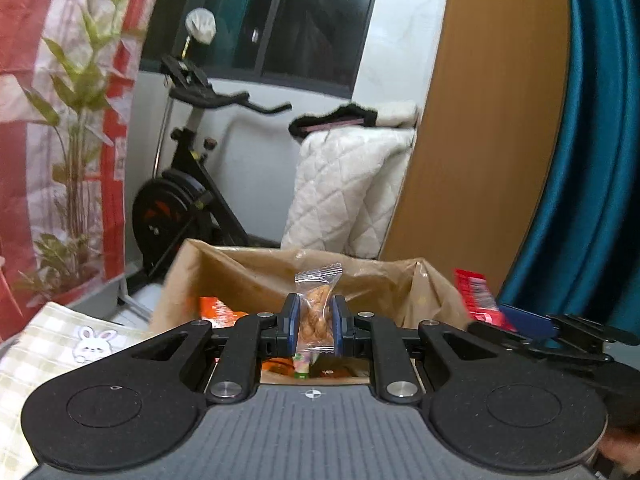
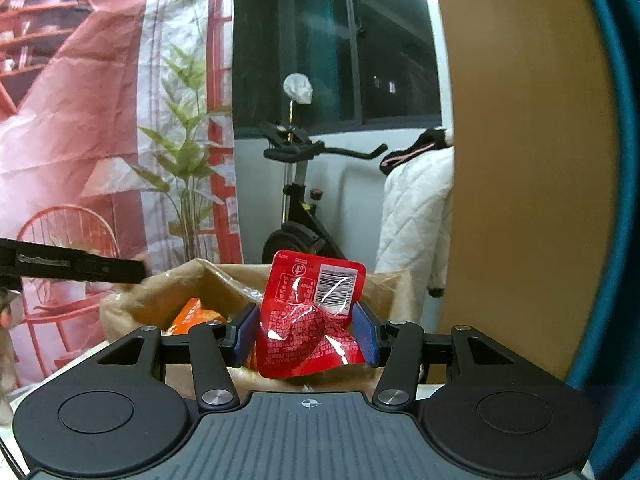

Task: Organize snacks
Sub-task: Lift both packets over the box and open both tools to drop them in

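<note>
While both tools hang over the open paper bag [image 1: 248, 268], my left gripper [image 1: 314, 326] pinches a clear-wrapped twisted snack [image 1: 316, 312] and my right gripper [image 2: 306, 330] pinches a crumpled red packet [image 2: 310, 320]; an orange pack [image 2: 192, 314] lies inside.

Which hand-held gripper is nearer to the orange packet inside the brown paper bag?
Left, I think. The left hand-held gripper, holding a clear snack packet, hangs over the bag's opening beside the orange packet. The right hand-held gripper, holding a red pouch, sits further right.
</note>
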`<state>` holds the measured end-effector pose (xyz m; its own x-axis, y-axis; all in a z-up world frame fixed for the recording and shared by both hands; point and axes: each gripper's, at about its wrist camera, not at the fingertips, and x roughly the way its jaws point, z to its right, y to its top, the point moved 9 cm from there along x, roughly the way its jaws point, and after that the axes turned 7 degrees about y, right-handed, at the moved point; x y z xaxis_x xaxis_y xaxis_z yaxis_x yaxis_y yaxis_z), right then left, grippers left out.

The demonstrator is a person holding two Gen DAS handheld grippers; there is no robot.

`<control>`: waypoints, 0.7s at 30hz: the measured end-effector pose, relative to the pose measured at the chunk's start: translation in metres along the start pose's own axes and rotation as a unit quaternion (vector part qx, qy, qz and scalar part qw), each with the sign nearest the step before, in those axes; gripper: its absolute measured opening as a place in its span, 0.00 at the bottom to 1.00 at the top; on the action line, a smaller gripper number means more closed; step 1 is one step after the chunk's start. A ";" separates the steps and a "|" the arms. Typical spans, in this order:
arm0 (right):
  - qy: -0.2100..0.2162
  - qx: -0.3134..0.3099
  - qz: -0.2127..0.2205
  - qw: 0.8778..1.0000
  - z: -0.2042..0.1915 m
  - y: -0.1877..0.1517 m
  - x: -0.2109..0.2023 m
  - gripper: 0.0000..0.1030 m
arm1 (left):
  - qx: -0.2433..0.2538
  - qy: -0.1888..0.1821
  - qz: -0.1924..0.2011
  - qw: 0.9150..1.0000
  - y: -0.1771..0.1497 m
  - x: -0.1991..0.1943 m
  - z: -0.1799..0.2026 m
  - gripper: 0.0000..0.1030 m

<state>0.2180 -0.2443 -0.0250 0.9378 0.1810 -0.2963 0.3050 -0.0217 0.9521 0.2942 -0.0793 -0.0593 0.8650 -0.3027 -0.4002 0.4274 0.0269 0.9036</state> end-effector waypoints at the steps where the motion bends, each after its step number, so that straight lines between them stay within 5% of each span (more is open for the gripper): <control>1: 0.000 0.002 -0.007 1.000 0.001 0.001 0.011 0.46 | 0.004 0.002 -0.009 1.000 -0.002 0.009 0.002 0.17; 9: -0.012 0.028 -0.055 0.998 0.000 -0.019 0.051 0.47 | 0.020 0.005 -0.054 0.998 -0.016 0.038 -0.001 0.19; 13: -0.020 0.025 -0.066 0.997 -0.001 -0.026 0.052 0.56 | 0.005 0.004 -0.053 0.999 -0.016 0.028 -0.011 0.53; 21: -0.011 0.029 -0.048 0.998 -0.008 -0.021 0.026 0.60 | 0.043 0.018 -0.040 0.998 -0.012 -0.005 -0.013 0.53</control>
<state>0.2346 -0.2308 -0.0517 0.9067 0.1637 -0.3887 0.4027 -0.0618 0.9132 0.2884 -0.0654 -0.0702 0.8386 -0.2660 -0.4754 0.4729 -0.0776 0.8777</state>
